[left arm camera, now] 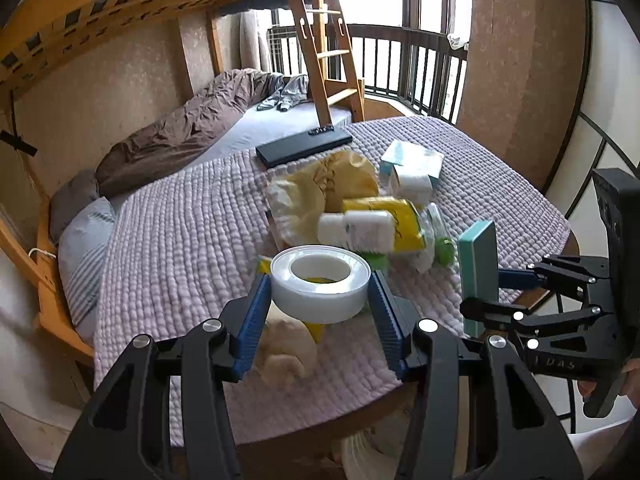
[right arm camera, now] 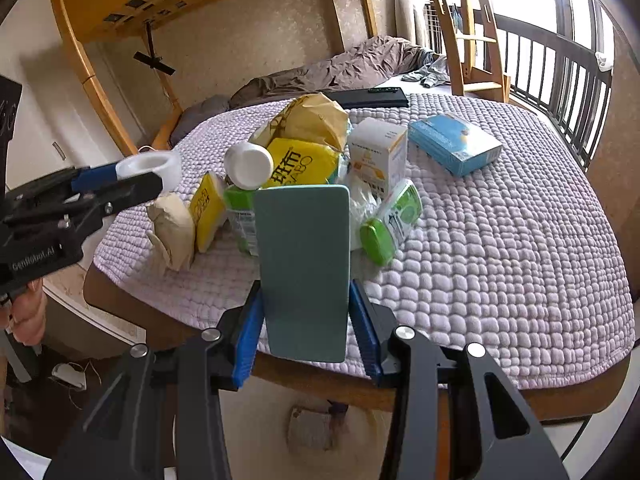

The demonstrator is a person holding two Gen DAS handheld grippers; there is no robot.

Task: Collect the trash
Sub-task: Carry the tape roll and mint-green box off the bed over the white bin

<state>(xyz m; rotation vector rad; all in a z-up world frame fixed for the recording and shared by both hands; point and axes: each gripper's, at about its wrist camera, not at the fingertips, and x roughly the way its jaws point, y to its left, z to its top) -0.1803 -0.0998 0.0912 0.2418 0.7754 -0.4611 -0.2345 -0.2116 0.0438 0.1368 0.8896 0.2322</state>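
You see a lilac quilt (right arm camera: 500,240) in a bumpy grid pattern. Your left gripper (left arm camera: 320,300), black with blue ribbed pads (left arm camera: 256,316), carries a white tape roll (left arm camera: 320,284). Your right gripper (right arm camera: 306,312), same colours, carries a plain teal-green box (right arm camera: 304,264). In the pile: a yellow packet (right arm camera: 302,162) with black lettering, a white-capped bottle (right arm camera: 248,166), a tan paper bag (right arm camera: 316,120), a white carton (right arm camera: 378,152) with orange print, and a blue box (right arm camera: 456,146). You also see a grey striped pillow (left arm camera: 86,248), a brown duvet (left arm camera: 180,128) and an orange-brown wooden bunk frame (right arm camera: 96,80).

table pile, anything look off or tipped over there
Yes: on the quilted cover, the green-capped bottle lies on its side, and the white-capped bottle is tipped among crumpled yellow bags. No spill shows.
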